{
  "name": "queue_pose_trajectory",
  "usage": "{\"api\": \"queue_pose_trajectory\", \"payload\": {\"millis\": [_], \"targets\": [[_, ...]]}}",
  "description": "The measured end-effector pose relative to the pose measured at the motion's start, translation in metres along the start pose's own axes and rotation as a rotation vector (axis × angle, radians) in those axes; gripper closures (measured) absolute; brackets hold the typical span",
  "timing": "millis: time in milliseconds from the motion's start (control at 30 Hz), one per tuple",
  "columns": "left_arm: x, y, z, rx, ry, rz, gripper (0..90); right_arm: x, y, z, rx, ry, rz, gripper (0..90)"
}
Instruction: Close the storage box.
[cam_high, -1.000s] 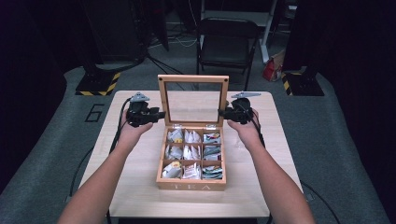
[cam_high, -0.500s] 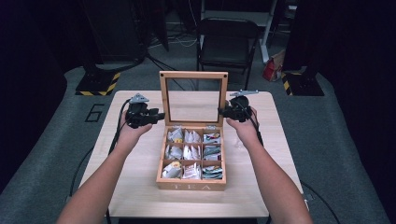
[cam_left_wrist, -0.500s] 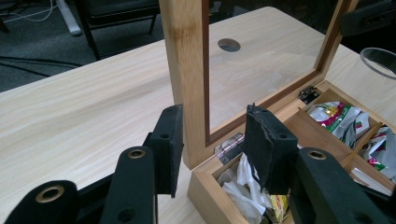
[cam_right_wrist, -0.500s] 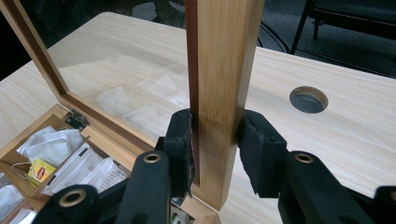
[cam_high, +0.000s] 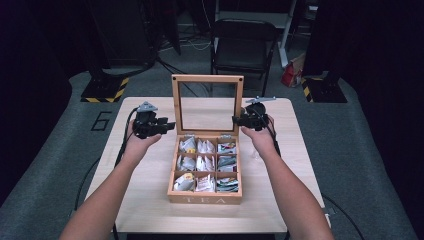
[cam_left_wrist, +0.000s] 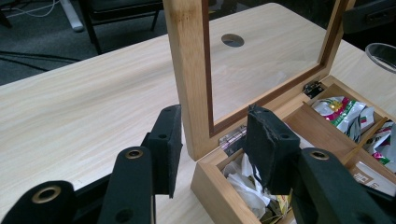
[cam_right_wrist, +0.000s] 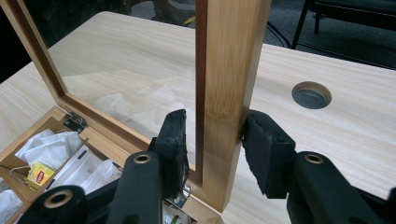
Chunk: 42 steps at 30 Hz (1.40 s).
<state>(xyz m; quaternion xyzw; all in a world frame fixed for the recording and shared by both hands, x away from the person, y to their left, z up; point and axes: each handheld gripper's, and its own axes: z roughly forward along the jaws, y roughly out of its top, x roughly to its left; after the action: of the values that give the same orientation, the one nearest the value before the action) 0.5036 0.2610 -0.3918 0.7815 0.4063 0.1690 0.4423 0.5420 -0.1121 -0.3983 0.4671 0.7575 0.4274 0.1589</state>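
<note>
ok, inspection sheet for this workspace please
surface: light wood table, one round hole.
job's things: tea box, lid upright, tea bags in the compartments.
clutter: clear rim beside the box, kind unclear.
grippers: left gripper and right gripper each straddle a lid side post; jaws just been opening, not clamping.
cables: black cable trails off the left gripper.
surroundings: chair, striped base.

I see a black chair (cam_high: 243, 42) behind the table (cam_high: 150, 195). A red bag (cam_high: 291, 75) sits beside it, on the floor.
</note>
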Motion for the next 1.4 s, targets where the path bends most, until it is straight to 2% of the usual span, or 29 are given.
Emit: {"api": "queue_pose_trajectory", "payload": {"millis": [267, 367, 467, 567, 733, 800, 900, 1133, 1200, 1400], "targets": [[0.0, 0.001, -0.004, -0.001, -0.003, -0.013, 50.4, 0.003, -0.003, -0.016, -0.004, -0.033, -0.029, 55.5], [-0.001, 0.001, -0.006, -0.005, -0.001, -0.023, 47.7, 0.008, -0.005, -0.024, -0.013, -0.04, -0.062, 54.1], [-0.002, 0.0, -0.007, -0.002, 0.0, -0.017, 47.4, 0.013, -0.007, -0.032, -0.016, -0.023, -0.089, 52.7], [-0.003, 0.0, -0.01, -0.005, -0.002, -0.013, 46.6, 0.021, -0.007, -0.039, -0.031, 0.016, -0.1, 51.1], [-0.004, 0.0, -0.013, 0.009, -0.001, -0.013, 43.6, 0.032, -0.01, -0.043, -0.007, 0.079, -0.128, 44.8], [-0.004, -0.001, -0.015, 0.008, 0.001, -0.013, 43.6, 0.036, -0.012, -0.043, 0.005, 0.08, -0.145, 43.0], [-0.004, -0.002, -0.018, 0.008, -0.003, -0.019, 41.9, 0.04, -0.014, -0.044, -0.005, 0.096, -0.151, 41.0], [-0.003, -0.004, -0.023, 0.002, 0.008, -0.019, 39.6, 0.045, -0.018, -0.048, -0.02, 0.098, -0.147, 35.9], [-0.003, -0.004, -0.025, 0.003, 0.002, -0.02, 39.6, 0.047, -0.019, -0.05, -0.028, 0.096, -0.16, 35.4], [-0.006, -0.006, -0.029, -0.013, 0.018, -0.009, 39.6, 0.055, -0.023, -0.053, -0.024, 0.104, -0.188, 33.6]]}}
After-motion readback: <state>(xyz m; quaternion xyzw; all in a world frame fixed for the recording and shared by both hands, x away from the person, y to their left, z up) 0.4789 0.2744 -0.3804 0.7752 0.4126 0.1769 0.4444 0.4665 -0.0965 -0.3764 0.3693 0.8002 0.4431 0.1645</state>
